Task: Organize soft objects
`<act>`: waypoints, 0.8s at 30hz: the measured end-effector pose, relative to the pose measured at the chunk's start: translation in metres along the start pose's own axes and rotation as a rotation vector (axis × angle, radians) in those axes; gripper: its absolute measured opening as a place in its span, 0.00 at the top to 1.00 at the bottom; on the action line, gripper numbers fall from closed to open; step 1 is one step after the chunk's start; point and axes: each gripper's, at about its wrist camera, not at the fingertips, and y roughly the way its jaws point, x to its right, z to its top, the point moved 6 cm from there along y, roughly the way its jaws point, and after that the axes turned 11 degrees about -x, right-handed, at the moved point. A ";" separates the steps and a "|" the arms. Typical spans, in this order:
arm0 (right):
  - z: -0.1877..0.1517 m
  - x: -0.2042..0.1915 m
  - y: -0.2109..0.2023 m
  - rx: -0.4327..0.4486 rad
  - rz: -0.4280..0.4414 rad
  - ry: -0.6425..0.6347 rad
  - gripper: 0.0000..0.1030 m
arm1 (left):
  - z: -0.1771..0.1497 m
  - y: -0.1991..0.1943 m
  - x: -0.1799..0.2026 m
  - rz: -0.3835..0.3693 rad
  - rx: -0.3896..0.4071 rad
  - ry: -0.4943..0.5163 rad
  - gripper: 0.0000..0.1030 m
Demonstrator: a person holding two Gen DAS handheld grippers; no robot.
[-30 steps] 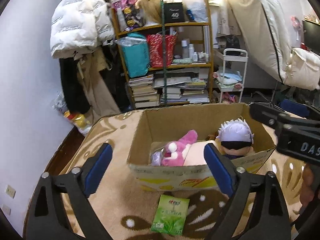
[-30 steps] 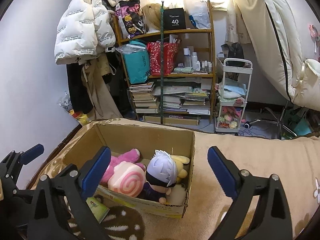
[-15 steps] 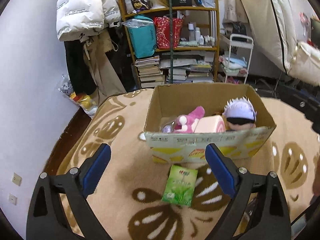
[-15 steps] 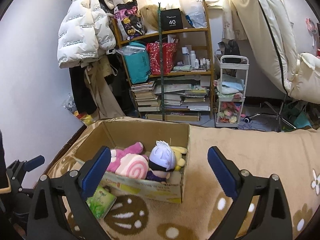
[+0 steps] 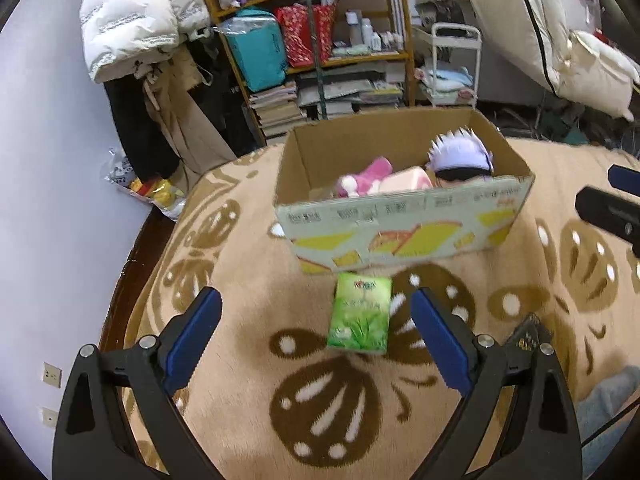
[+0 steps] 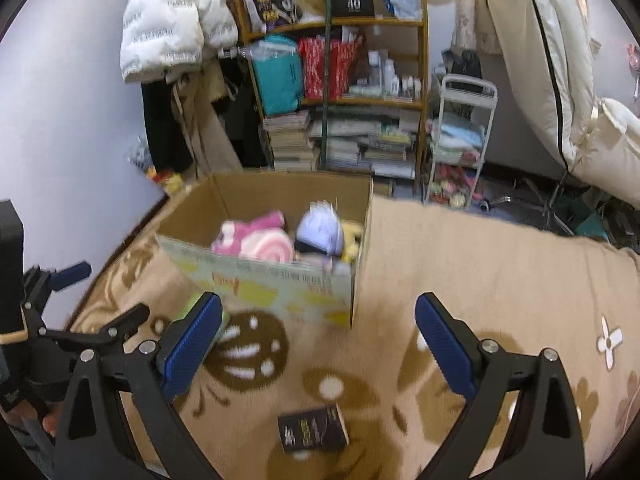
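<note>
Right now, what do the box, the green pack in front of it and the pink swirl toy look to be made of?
Box: corrugated cardboard, matte brown inside, printed outside, raw cut edges.
Green pack: probably thin plastic film, slightly glossy and soft-cornered, likely tissues.
Pink swirl toy: plush fabric, fuzzy and matte, with a rounded stuffed shape.

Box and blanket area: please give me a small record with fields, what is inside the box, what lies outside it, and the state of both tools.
surface: patterned blanket
box: open cardboard box, upright on the blanket
inside box: pink plush, swirl-roll plush, white-haired doll, yellow plush
outside box: green pack lying in front of the box; black pack nearer the camera
left tool: open, empty
right tool: open, empty
</note>
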 end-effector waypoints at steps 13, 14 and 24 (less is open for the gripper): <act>-0.039 0.009 0.040 -0.232 -0.006 0.024 0.02 | -0.014 0.032 0.016 -0.038 -0.116 0.050 0.09; -0.042 0.007 0.044 -0.253 -0.008 0.020 0.02 | -0.013 0.036 0.016 -0.040 -0.122 0.050 0.09; -0.052 0.000 0.072 -0.331 -0.035 -0.006 0.02 | -0.010 0.074 0.017 -0.017 -0.199 0.071 0.09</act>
